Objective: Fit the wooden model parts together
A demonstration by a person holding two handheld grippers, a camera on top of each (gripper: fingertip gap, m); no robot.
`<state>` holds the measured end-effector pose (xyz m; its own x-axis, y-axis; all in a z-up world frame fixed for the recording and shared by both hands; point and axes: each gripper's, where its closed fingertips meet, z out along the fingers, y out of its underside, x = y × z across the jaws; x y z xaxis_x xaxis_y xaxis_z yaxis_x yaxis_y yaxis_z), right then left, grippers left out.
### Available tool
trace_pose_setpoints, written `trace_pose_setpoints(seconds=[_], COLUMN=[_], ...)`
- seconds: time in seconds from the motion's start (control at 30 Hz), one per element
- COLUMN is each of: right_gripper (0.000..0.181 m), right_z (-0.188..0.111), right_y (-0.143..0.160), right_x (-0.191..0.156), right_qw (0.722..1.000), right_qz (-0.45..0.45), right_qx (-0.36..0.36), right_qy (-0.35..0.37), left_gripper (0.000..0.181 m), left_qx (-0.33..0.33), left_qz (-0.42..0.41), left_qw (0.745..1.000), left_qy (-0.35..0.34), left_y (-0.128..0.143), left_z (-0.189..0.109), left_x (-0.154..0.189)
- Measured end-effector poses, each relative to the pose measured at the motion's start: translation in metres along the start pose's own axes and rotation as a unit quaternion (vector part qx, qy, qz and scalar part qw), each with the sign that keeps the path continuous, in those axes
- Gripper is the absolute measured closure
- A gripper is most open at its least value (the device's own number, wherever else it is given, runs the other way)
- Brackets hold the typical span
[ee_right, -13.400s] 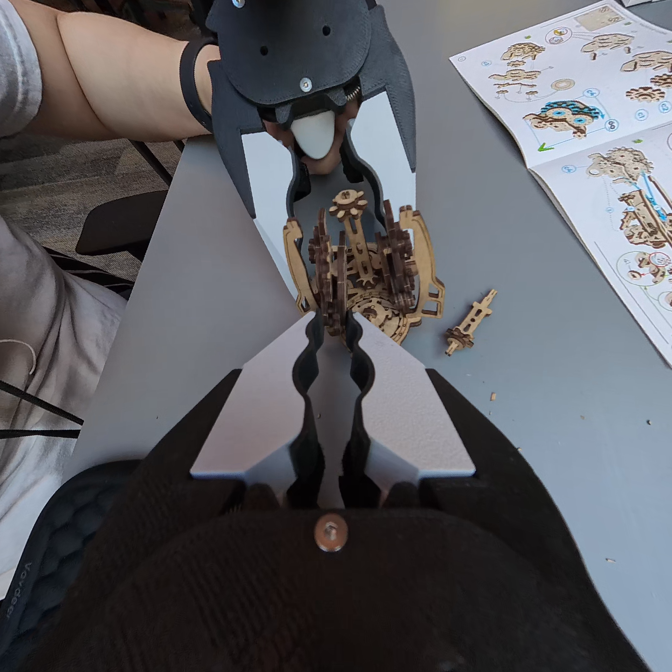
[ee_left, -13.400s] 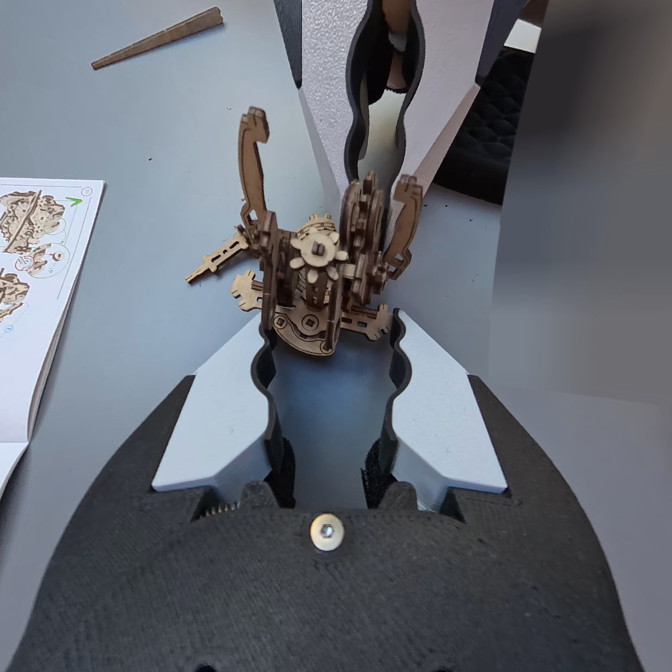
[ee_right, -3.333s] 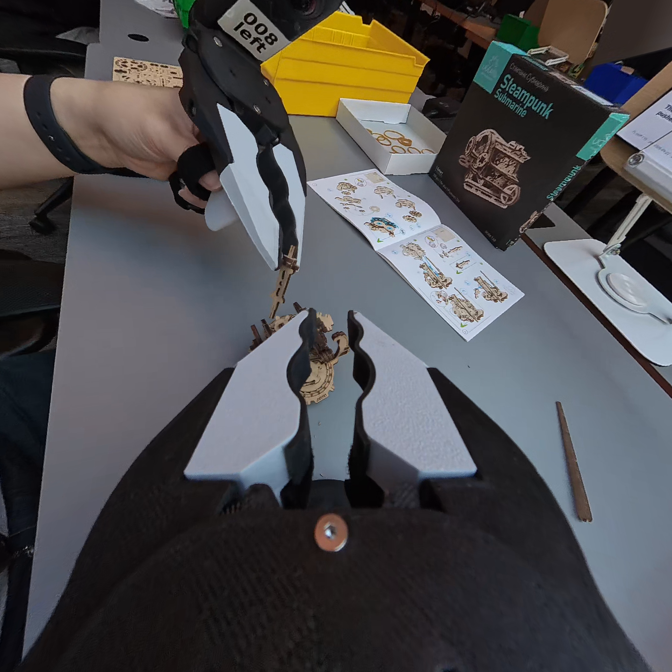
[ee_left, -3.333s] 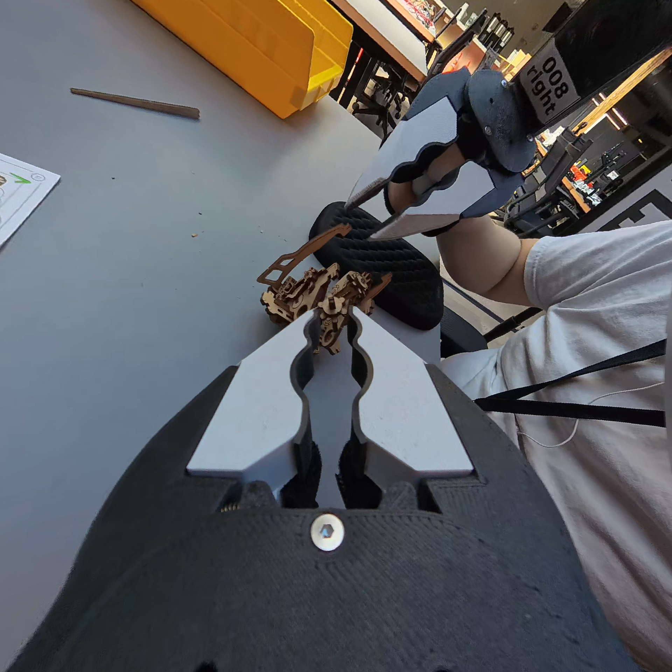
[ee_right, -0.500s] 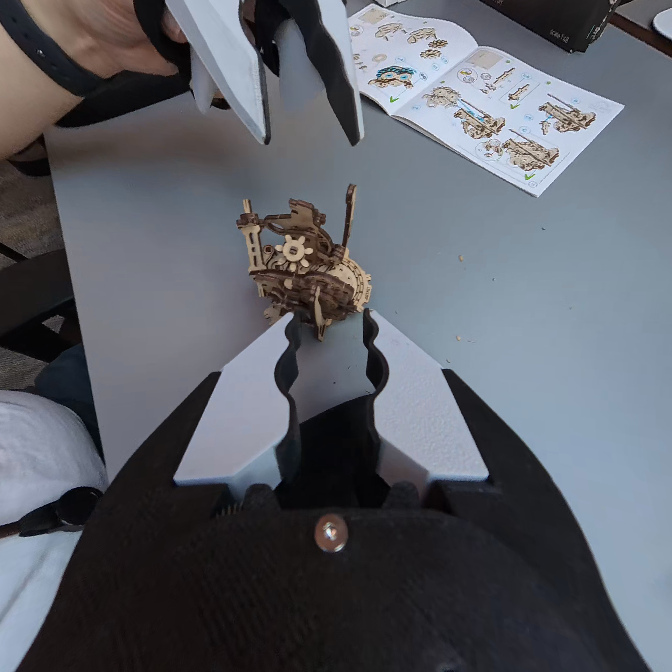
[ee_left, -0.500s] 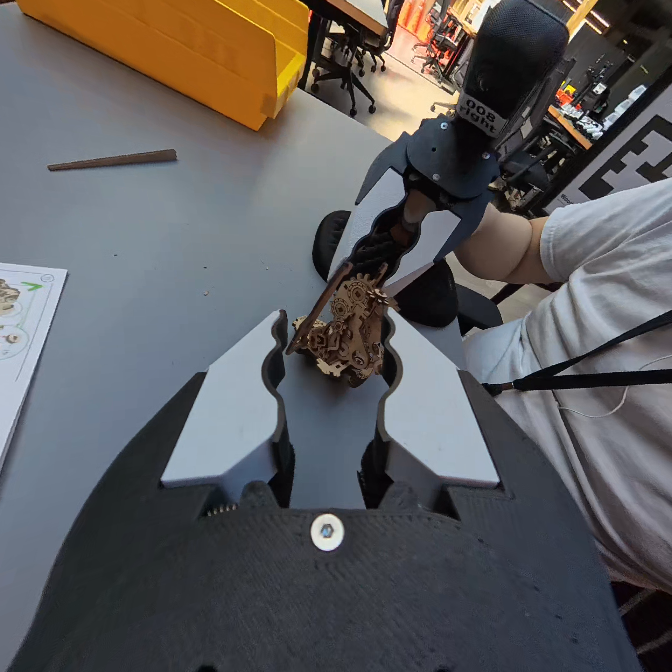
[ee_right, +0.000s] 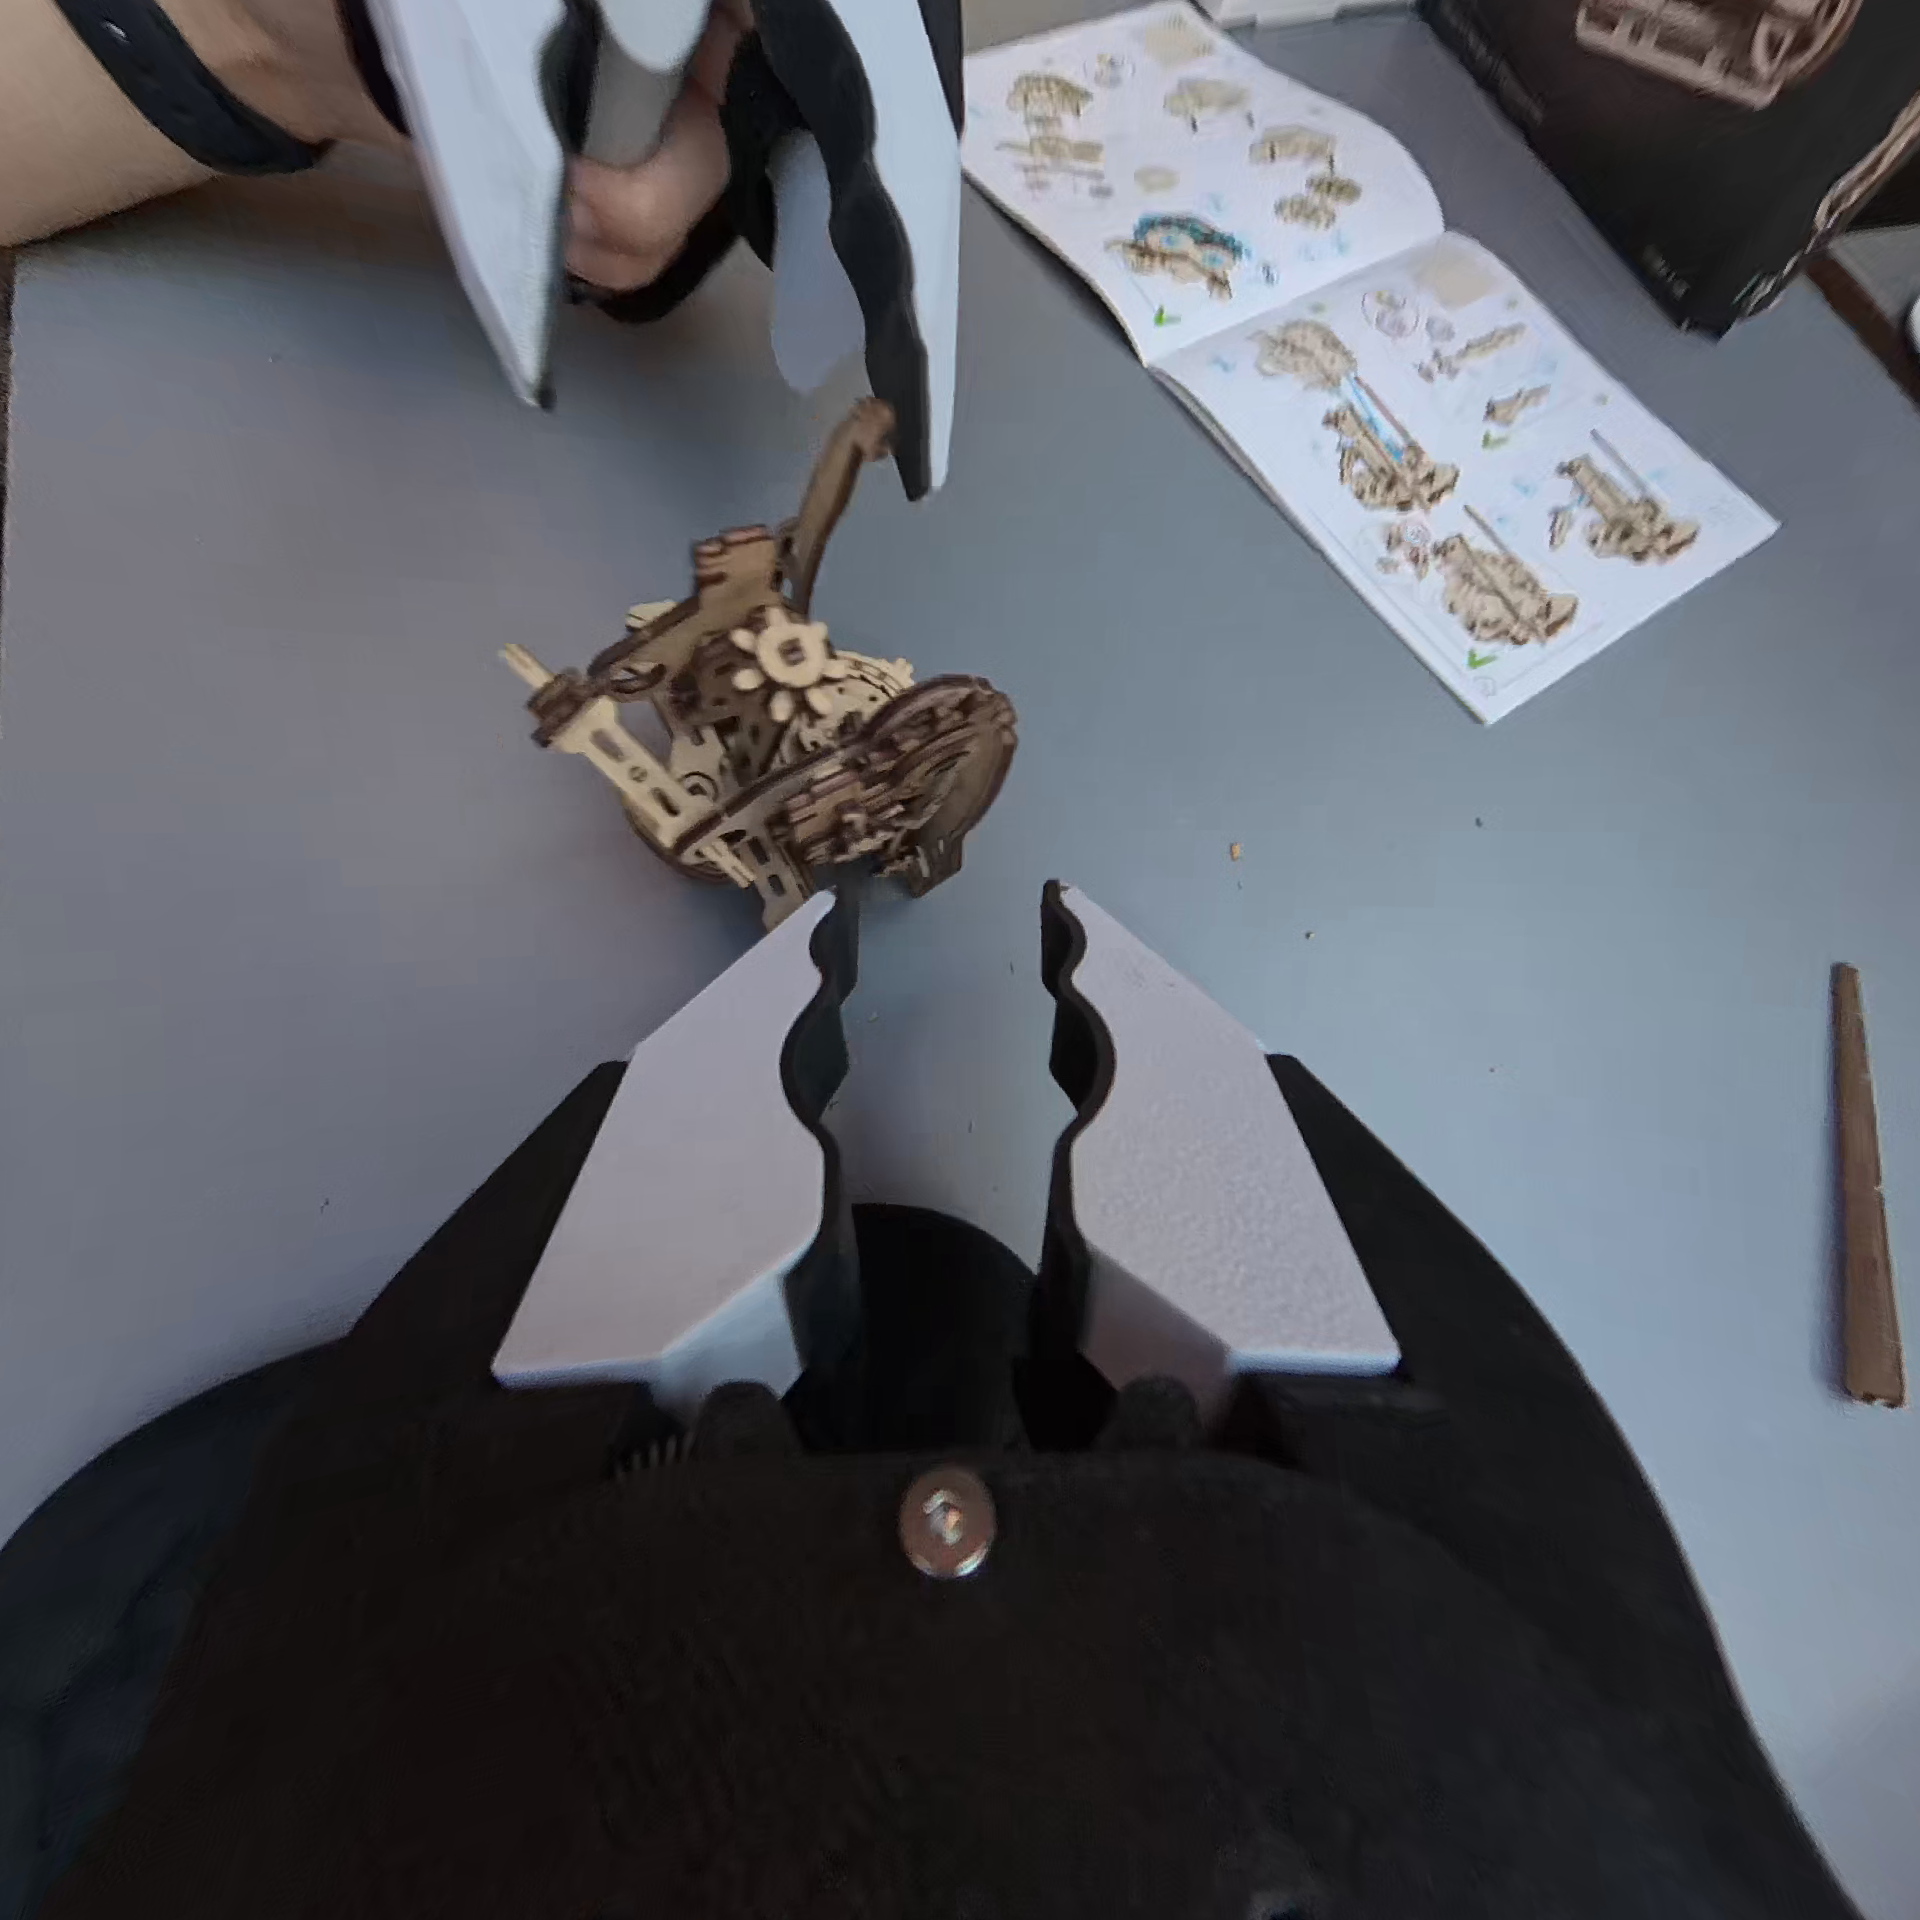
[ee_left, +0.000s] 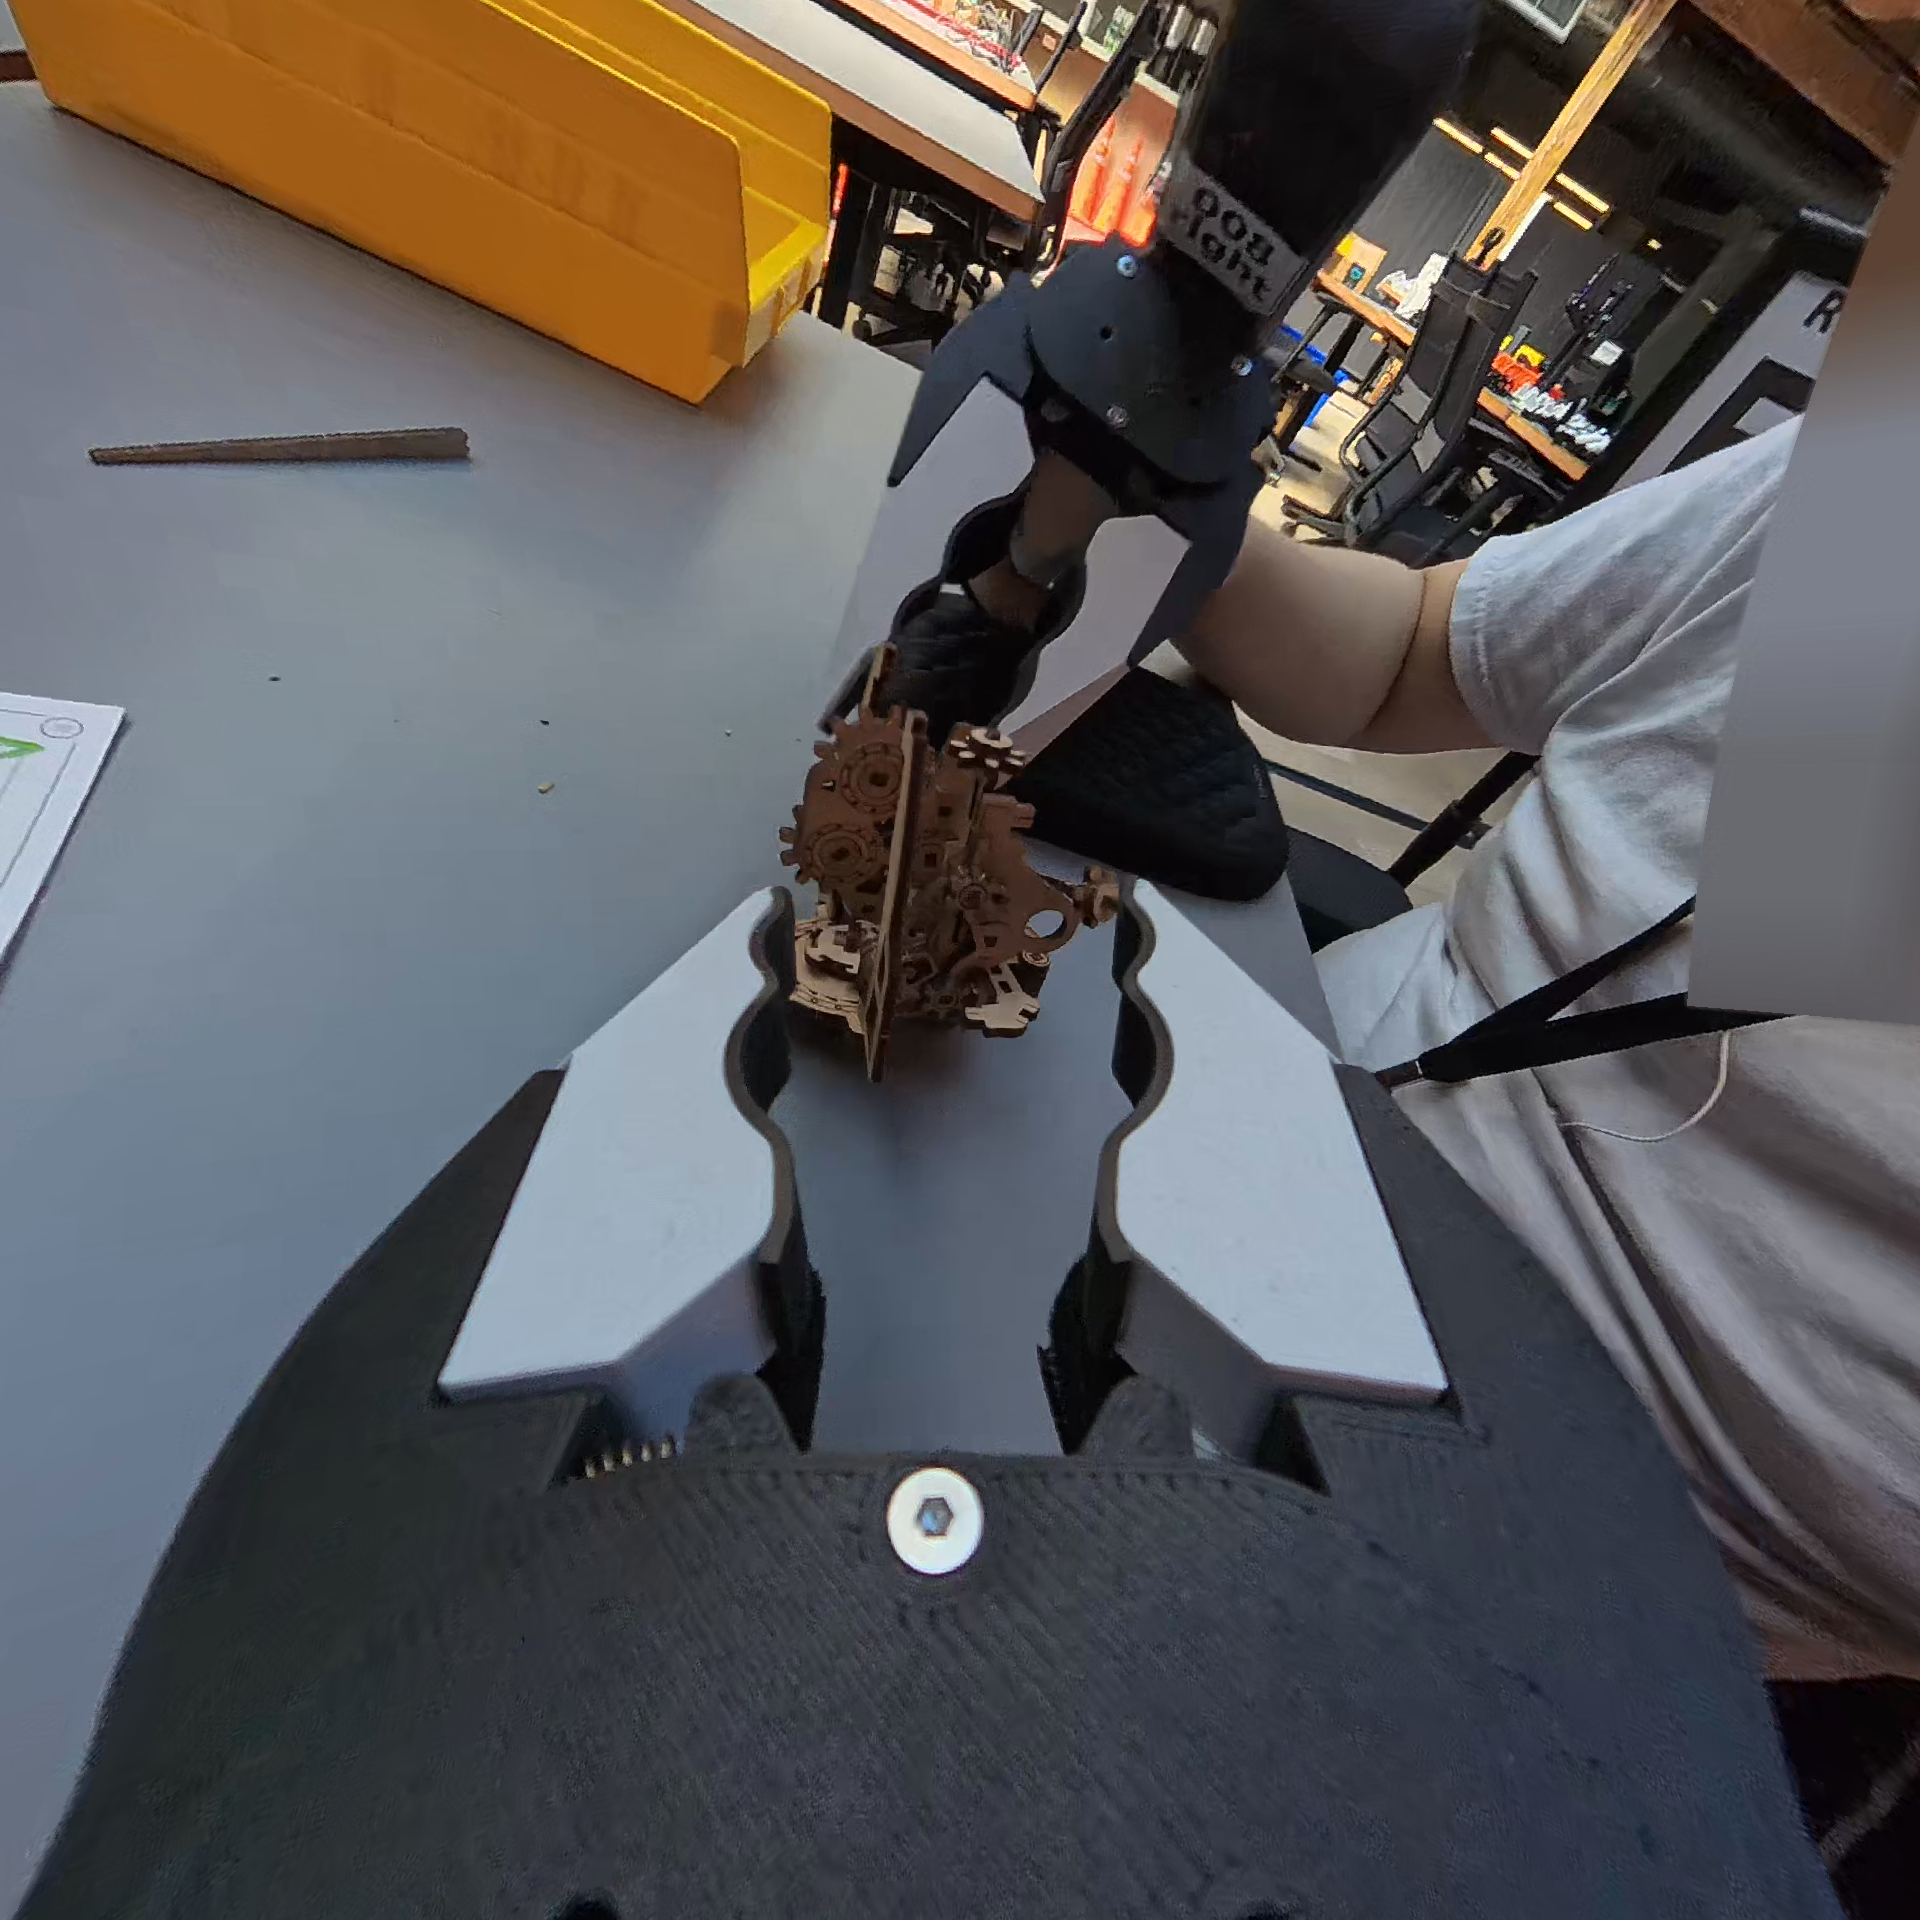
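Wooden gear model (ee_right: 769, 748) tilted on grey bench (ee_right: 312, 935), between both grippers. Left gripper (ee_left: 940, 935) spread wide, just beside it; right gripper (ee_right: 940, 914) spread, holding nothing.

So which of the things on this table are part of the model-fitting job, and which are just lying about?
Part of the job:
- wooden model, on the table between both open grippers
- left gripper
- right gripper
- instruction booklet, lying open

Lying about:
- yellow bin
- wooden stick
- dark box
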<state>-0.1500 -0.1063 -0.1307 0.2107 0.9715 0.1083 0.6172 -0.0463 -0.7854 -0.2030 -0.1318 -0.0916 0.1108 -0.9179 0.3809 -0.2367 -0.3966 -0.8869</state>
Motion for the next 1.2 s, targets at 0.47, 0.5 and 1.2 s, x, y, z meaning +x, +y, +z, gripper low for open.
trace_pose_setpoints(seconds=[0.47,0.5,1.2], right_gripper=[0.154,0.154,0.166], right_z=[-0.006,-0.004,-0.013], right_y=[-0.046,-0.044,-0.034], right_x=[-0.064,-0.06,-0.064], right_qw=[0.96,0.961,0.971], right_qz=[-0.246,-0.244,-0.193], right_qx=[0.113,0.104,0.124], right_qy=[0.066,0.077,0.062], left_gripper=[0.113,0.114,0.124], left_qx=[-0.06,-0.068,-0.078], left_qz=[0.183,0.196,0.249], left_qw=[0.977,0.973,0.949], left_qy=[-0.087,-0.098,-0.177], left_y=[0.017,0.019,0.025], left_z=[0.02,0.022,0.036], left_x=[0.01,0.009,0.0])
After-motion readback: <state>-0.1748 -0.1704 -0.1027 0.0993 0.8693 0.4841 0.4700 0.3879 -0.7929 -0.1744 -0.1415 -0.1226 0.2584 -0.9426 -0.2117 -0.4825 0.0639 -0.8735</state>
